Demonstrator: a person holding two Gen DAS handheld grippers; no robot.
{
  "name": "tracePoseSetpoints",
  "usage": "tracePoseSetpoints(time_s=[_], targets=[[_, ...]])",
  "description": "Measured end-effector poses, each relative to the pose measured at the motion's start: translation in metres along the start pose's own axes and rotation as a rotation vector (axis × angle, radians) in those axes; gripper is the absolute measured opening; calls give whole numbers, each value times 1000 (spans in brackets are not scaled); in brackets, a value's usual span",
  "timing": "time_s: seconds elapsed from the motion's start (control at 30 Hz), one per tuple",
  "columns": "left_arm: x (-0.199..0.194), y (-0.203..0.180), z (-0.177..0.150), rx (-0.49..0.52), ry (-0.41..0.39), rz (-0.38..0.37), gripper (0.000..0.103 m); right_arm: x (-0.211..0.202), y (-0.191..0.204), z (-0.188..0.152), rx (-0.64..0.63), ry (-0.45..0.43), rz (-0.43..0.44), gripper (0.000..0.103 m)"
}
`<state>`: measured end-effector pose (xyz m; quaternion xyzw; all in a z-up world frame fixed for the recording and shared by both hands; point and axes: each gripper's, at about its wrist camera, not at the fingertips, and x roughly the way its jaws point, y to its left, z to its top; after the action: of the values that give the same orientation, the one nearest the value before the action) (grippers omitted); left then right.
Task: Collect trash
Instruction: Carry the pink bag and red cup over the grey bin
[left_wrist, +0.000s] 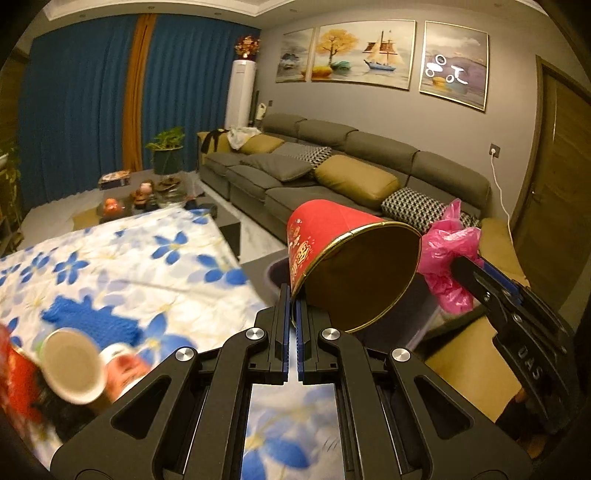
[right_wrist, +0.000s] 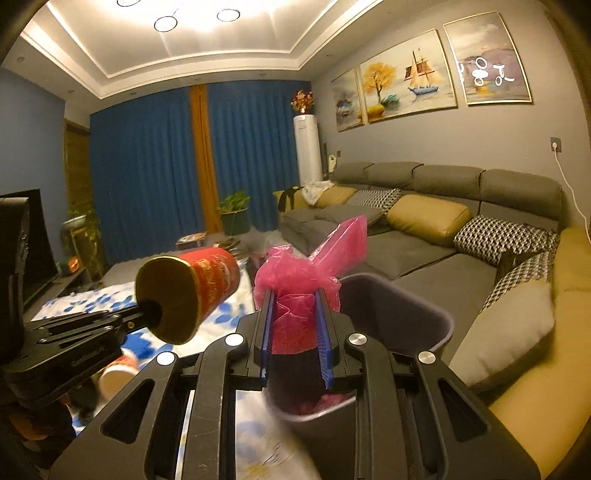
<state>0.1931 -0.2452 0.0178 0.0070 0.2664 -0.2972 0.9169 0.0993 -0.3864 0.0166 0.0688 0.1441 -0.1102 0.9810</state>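
Observation:
My left gripper is shut on the gold rim of a red paper cup, which lies tilted with its open mouth toward the camera. In the right wrist view the same red cup hangs at the left on the left gripper's fingers. My right gripper is shut on a crumpled pink plastic bag. That pink bag shows at the right of the left wrist view. Both hang above a dark purple trash bin, whose rim shows behind the cup.
A table with a blue-flowered white cloth stands at the left, carrying more red paper cups. A long grey sofa with yellow and checked cushions runs along the right wall. Plants and blue curtains fill the far end.

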Motion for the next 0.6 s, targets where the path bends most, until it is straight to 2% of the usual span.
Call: tracePoseSetpoints(time_s=[0.3, 0.6], targets=[[58, -23, 14, 20, 44, -39, 2, 27, -22, 1, 8, 2, -50, 22], [85, -24, 17, 4, 68, -55, 2, 41, -24, -5, 17, 22, -65, 23]])
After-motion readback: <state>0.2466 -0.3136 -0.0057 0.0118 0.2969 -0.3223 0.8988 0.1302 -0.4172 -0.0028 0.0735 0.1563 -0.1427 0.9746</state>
